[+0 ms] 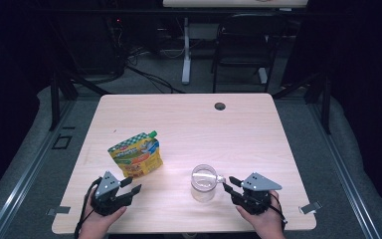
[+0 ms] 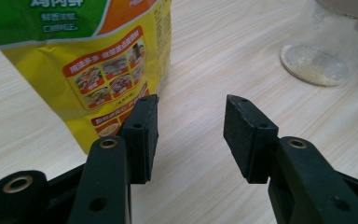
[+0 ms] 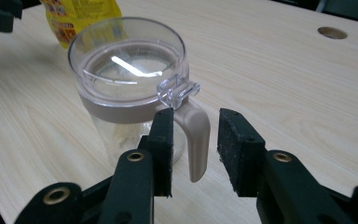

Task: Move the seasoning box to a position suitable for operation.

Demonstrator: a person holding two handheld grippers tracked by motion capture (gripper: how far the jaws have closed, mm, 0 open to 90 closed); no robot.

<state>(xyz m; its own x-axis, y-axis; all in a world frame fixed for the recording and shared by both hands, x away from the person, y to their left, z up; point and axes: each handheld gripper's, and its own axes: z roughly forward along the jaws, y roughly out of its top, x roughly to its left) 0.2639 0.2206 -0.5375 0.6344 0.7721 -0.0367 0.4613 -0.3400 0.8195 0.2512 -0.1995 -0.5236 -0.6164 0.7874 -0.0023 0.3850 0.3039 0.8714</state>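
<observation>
2 open grippers: right gripper straddles jar handle, left gripper beside pouch

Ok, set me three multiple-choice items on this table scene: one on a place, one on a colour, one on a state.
1. Where does the pouch stand relative to the jar in the high view?
A. to its left
B. to its right
C. on top of it

2. What colour is the jar's handle?
A. green
B. beige
C. black

3. How does the right tool stand to the handle?
A. clamped shut on it
B. open, with the handle between the jaws
C. far from it, across the table

Answers:
1. A, the pouch stands left of the jar, nearer the left tool.
2. B, the handle matches the beige band under the clear lid.
3. B, a gap shows between the handle and the right-hand pad.
</observation>
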